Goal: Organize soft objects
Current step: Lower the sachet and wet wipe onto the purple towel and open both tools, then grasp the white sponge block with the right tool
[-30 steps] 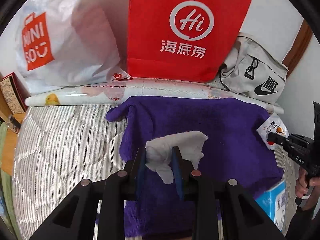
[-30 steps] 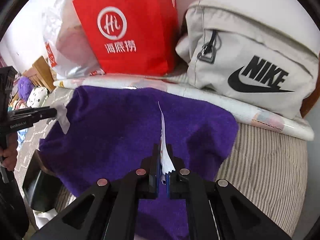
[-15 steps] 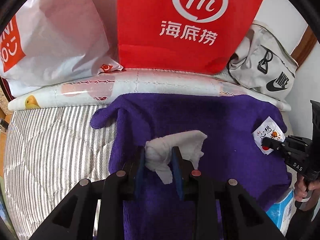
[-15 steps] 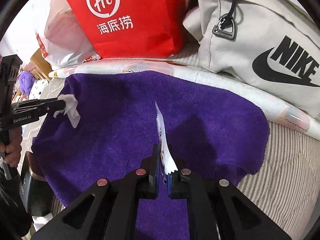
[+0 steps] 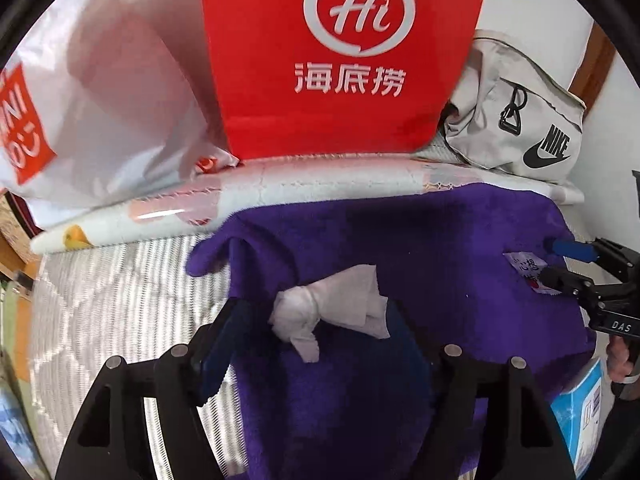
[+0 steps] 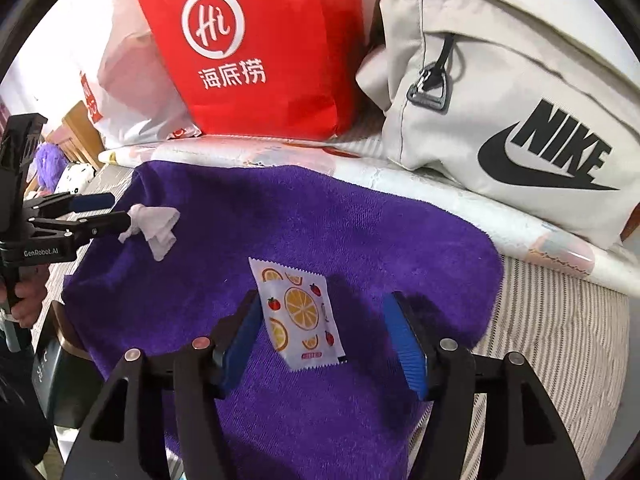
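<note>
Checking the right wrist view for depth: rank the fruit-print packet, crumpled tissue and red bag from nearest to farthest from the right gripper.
1. fruit-print packet: between the open right gripper jaws, on the towel.
2. crumpled tissue: farther left.
3. red bag: upright at the back.

Two wrist fisheyes, both angled steeply down at close range.

My left camera looks along its fingers onto the purple terry towel [image 5: 440, 248] from its left side; my right one faces the same towel [image 6: 320, 220] from its right. Both share the red paper bag [image 5: 344, 56] and grey fabric Nike bag [image 6: 520, 120] behind.
</note>
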`<action>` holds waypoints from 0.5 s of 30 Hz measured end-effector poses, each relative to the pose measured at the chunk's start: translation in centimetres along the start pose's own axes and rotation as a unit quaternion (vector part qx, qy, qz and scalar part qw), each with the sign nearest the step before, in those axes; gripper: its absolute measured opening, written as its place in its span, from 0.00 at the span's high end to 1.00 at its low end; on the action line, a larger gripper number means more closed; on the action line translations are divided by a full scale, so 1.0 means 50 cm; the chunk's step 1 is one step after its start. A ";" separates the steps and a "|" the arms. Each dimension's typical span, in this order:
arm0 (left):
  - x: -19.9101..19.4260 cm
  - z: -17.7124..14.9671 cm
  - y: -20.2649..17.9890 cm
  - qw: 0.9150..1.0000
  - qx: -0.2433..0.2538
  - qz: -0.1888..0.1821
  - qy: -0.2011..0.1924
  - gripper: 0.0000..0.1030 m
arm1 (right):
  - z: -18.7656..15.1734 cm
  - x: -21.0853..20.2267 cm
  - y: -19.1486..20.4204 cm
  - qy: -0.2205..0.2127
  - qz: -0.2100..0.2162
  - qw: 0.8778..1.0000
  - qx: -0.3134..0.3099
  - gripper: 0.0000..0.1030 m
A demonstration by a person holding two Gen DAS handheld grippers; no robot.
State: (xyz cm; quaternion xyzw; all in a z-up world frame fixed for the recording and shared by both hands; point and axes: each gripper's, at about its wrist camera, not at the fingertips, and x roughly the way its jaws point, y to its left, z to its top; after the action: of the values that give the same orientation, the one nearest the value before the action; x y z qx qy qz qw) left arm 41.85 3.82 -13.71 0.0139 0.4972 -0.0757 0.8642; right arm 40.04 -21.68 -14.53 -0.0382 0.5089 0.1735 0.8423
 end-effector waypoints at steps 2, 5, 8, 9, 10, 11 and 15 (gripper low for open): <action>-0.020 -0.007 0.005 1.000 -0.001 0.001 -0.005 0.31 | -0.007 -0.015 0.008 -0.008 -0.004 1.000 -0.003 0.38; -0.056 -0.018 0.021 1.000 -0.004 -0.005 -0.024 0.31 | -0.025 -0.048 0.021 -0.022 -0.018 1.000 -0.003 0.38; -0.098 -0.042 0.034 0.999 -0.015 -0.013 -0.035 0.31 | -0.052 -0.090 0.043 -0.034 -0.025 0.999 -0.008 0.38; -0.111 -0.052 0.040 0.999 -0.020 -0.017 -0.033 0.31 | -0.059 -0.100 0.050 -0.037 -0.026 0.999 -0.009 0.38; -0.119 -0.059 0.042 0.999 -0.026 -0.021 -0.025 0.31 | -0.067 -0.111 0.057 -0.038 -0.026 0.999 -0.009 0.38; -0.129 -0.069 0.044 0.999 -0.032 -0.026 -0.016 0.31 | -0.075 -0.125 0.065 -0.040 -0.024 0.999 -0.009 0.38; -0.184 -0.123 0.042 0.998 -0.043 -0.031 -0.021 0.31 | -0.116 -0.179 0.109 -0.050 0.000 0.999 -0.007 0.38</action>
State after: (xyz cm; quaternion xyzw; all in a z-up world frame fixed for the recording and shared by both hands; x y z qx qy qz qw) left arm 32.36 7.60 -9.00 -0.0401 0.4820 -0.0815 0.8714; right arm 29.57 -20.21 -8.91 -0.0354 0.4653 0.1788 0.8662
